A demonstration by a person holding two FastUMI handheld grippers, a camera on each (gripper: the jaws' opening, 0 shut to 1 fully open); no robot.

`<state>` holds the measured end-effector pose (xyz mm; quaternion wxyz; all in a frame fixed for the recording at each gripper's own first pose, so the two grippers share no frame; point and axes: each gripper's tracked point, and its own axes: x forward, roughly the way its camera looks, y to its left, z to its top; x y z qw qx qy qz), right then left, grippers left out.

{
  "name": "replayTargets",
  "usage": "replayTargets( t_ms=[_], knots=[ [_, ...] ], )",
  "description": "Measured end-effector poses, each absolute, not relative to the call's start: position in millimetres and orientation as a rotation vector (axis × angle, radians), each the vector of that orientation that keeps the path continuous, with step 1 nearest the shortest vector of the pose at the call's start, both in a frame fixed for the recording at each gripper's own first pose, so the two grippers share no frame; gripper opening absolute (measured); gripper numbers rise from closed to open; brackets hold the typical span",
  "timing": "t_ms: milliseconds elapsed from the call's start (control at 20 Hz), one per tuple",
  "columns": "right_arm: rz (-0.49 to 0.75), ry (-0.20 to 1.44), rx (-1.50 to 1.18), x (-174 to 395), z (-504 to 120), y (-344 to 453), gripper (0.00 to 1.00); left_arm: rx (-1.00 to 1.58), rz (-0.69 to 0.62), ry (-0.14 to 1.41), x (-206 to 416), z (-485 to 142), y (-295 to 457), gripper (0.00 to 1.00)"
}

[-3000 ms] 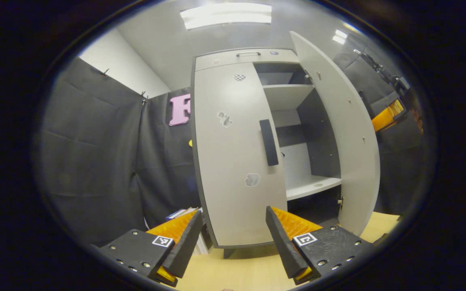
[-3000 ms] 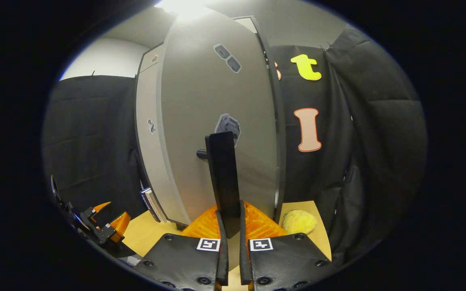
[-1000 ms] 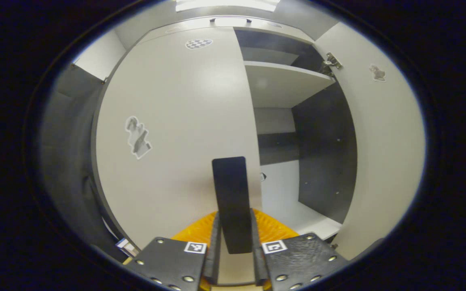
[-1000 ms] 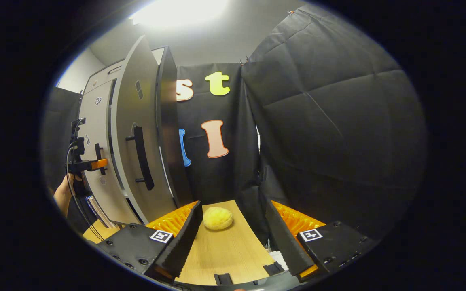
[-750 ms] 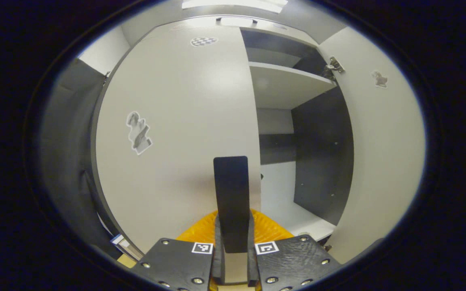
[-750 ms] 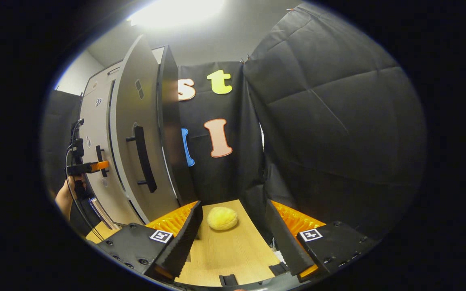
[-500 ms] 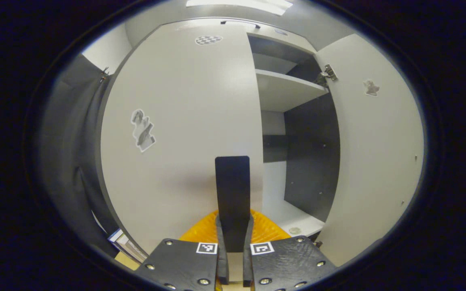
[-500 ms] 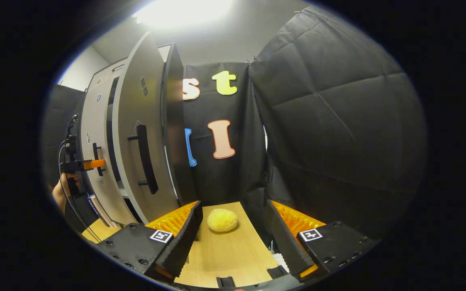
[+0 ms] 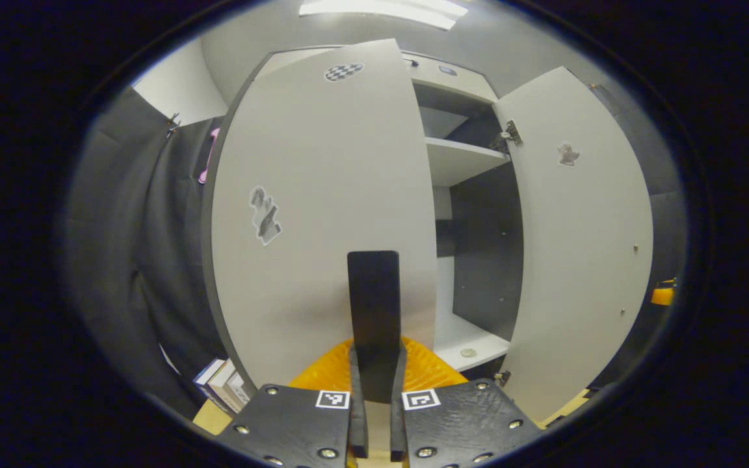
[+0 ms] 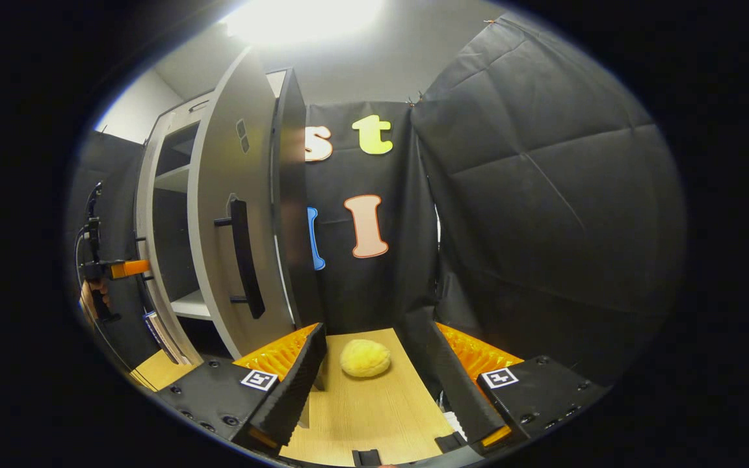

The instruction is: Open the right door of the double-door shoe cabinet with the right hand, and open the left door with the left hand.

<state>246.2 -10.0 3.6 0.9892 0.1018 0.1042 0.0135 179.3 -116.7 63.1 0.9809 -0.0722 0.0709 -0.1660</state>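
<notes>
The grey shoe cabinet has both doors swung out. My left gripper (image 9: 376,364) is shut on the black vertical handle (image 9: 373,292) of the left door (image 9: 322,214), which stands partly open. The right door (image 9: 576,260) stands wide open, baring the shelves (image 9: 462,159). In the right gripper view the right door (image 10: 225,195) and its black handle (image 10: 244,266) are to the left. My right gripper (image 10: 374,331) is open and empty, well away from them. The left gripper (image 10: 129,268) shows at the far left, held by a hand.
A yellow fluffy ball (image 10: 365,358) lies on the wooden surface (image 10: 374,416) just ahead of the right fingers. Books (image 9: 222,383) lean beside the cabinet's lower left. Black cloth walls close in on the right.
My left gripper closed on the left door's handle and the door has swung outward. My right gripper let go of the right door's handle, opened and drew back.
</notes>
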Motion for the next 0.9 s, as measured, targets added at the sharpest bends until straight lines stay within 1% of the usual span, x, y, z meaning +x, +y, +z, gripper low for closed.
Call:
replayTargets(
  t_ms=[250,300,700,750,800,900],
  knots=[
    [-0.017,0.196,0.21,242,3,-15,0.98,-0.136,-0.331,0.126,160,62,-95,0.14],
    [-0.032,0.201,0.21,244,3,-13,0.98,-0.142,-0.336,0.129,157,62,-91,0.1],
    [-0.064,0.19,0.227,243,1,-15,0.98,-0.143,-0.317,0.13,136,63,-55,0.1],
    [-0.064,0.187,0.231,242,1,-14,0.98,-0.142,-0.312,0.13,134,62,-49,0.07],
    [-0.061,0.186,0.234,243,1,-14,0.98,-0.141,-0.308,0.133,131,62,-43,0.07],
    [-0.053,0.195,0.237,243,-2,-12,0.98,-0.142,-0.305,0.131,126,60,-33,0.12]
  ],
)
